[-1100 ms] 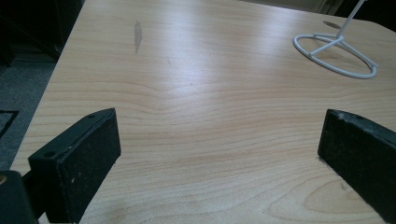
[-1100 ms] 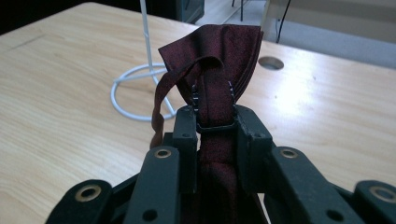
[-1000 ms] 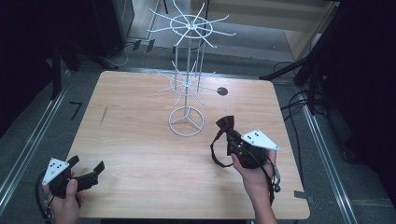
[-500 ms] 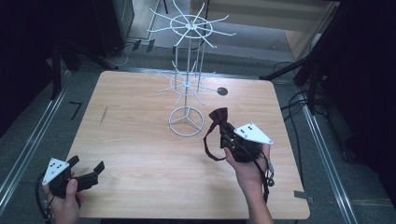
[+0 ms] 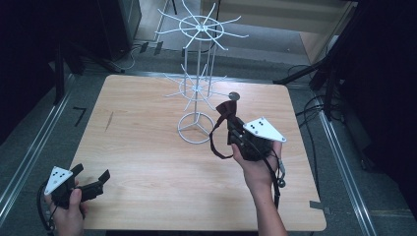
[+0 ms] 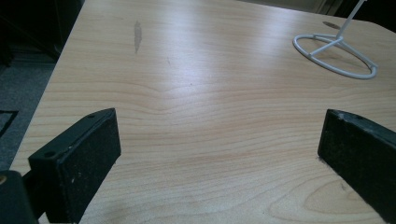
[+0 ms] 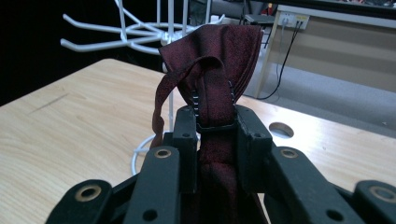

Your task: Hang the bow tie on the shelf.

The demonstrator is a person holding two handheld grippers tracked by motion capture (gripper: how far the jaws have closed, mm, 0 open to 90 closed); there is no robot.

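While one wooden table spans the centre of the high view, one white wire rack (two tiers of spokes) stands upper centre. The right gripper, right of centre, clamps one dark red bow tie; the left gripper, lower left, gapes empty.

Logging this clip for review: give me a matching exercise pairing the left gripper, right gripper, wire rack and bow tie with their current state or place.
Things:
1. left gripper
2. right gripper
3. white wire rack
4. dark red bow tie

States:
A. standing on the table's far half
B. clamped between jaws, strap loop hanging
C. jaws wide apart, nothing held
D. lifted near the rack, jaws shut

Pairs: 1-C, 2-D, 3-A, 4-B
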